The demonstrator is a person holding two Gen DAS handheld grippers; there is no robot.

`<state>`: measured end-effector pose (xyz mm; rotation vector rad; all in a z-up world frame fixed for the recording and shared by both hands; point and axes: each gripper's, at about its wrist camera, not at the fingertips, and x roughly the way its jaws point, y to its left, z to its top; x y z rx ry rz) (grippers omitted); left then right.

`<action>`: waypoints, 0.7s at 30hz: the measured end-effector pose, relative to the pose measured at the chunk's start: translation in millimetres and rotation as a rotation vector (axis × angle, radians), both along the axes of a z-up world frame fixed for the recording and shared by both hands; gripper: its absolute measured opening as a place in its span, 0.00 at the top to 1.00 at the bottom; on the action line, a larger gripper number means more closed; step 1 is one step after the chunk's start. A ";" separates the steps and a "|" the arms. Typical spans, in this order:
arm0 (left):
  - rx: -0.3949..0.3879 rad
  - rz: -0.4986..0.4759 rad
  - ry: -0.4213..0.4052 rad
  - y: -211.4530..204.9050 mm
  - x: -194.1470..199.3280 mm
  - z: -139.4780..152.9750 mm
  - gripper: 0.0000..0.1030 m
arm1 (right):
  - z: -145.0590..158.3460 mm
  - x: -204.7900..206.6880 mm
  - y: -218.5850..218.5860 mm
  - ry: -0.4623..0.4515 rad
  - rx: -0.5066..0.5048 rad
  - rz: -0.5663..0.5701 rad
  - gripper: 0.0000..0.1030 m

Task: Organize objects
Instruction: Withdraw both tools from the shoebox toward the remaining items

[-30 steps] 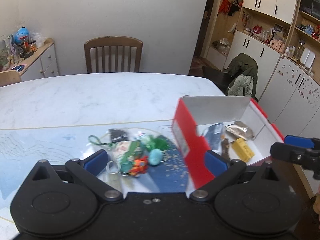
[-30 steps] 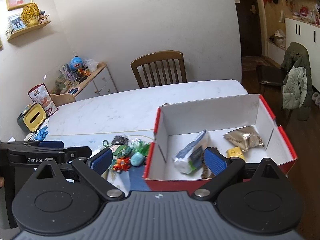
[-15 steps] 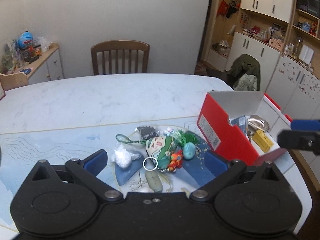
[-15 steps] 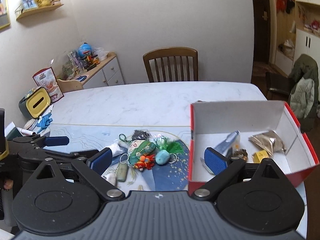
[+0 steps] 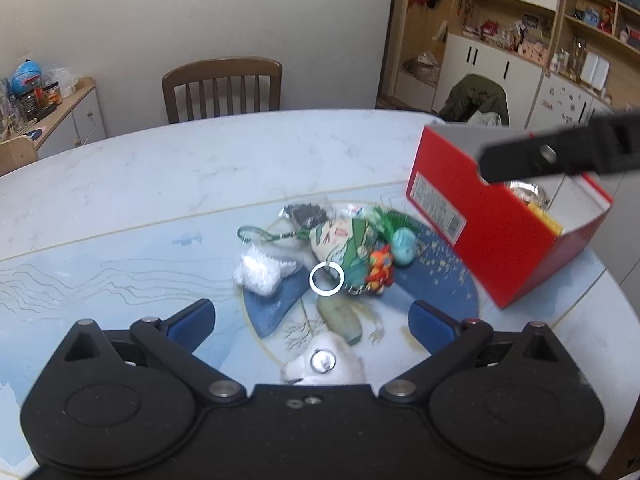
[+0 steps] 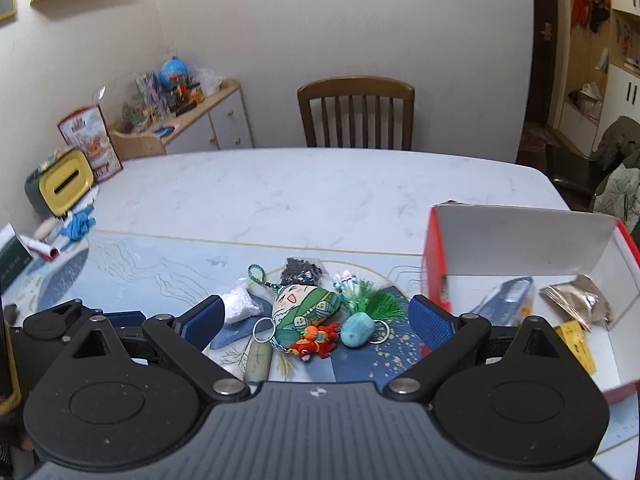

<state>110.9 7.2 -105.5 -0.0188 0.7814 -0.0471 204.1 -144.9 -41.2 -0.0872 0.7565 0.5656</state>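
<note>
I've got both grippers, left (image 5: pixel 310 322) and right (image 6: pixel 314 322), jaws wide over the keychains (image 6: pixel 306 318); red box (image 6: pixel 436 256) beside, contents blurry-ish.

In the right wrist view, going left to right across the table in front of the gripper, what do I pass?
Yellow tissue box → white packet → plush doll keychain → turquoise stone charm → red box → blue pouch → brown foil packet.
</note>
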 end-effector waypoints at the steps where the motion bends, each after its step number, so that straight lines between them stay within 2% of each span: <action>1: 0.004 -0.008 0.004 0.1 0.3 -3.7 0.00 | -3.9 2.1 5.1 0.010 -0.008 0.013 0.04; 12: 0.019 -0.076 0.043 -3.4 4.8 -36.9 0.01 | -57.7 19.0 46.4 0.128 -0.091 0.120 0.05; 17: -0.004 -0.099 0.064 -2.3 7.5 -48.0 0.01 | -75.6 27.9 52.0 0.140 -0.130 0.128 0.05; 21: 0.006 -0.109 0.080 -2.1 9.7 -57.6 0.05 | -87.0 36.5 52.8 0.153 -0.140 0.111 0.12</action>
